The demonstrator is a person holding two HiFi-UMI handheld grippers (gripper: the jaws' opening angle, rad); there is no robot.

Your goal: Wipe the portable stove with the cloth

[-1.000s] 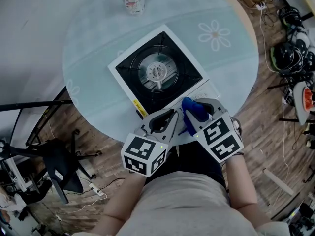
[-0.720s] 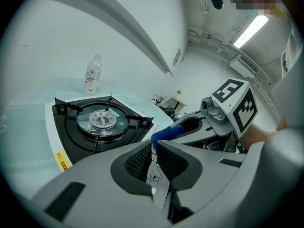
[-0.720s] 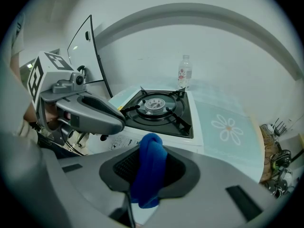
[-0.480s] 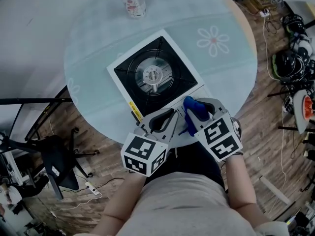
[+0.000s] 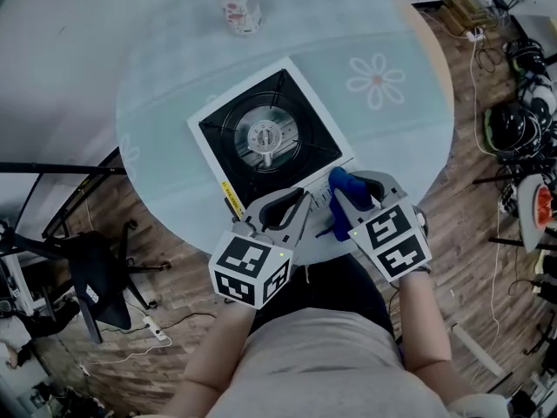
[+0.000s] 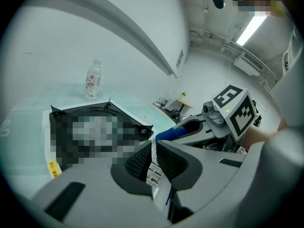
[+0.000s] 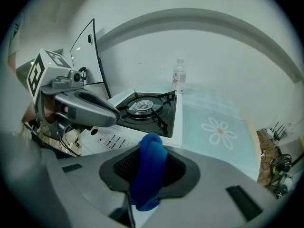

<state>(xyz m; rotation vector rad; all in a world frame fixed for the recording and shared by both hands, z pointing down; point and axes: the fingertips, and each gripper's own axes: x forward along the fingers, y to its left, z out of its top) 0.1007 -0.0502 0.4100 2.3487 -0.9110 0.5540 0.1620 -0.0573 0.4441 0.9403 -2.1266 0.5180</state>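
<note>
Looking down, the head view has the right gripper (image 5: 348,190) clenched on the blue cloth (image 5: 339,185) at the near end of the portable stove (image 5: 265,138). Its long axis runs 10 to 4 o'clock across the table (image 5: 409,129), so the burner lies at 10 o'clock from the cloth, slightly nearer the left gripper (image 5: 302,197) alongside. The left gripper view shows that gripper's jaws drawn together on nothing, while only the right gripper view shows the cloth bunched between the pads, the stove's printed panel (image 7: 109,140) just beyond.
</note>
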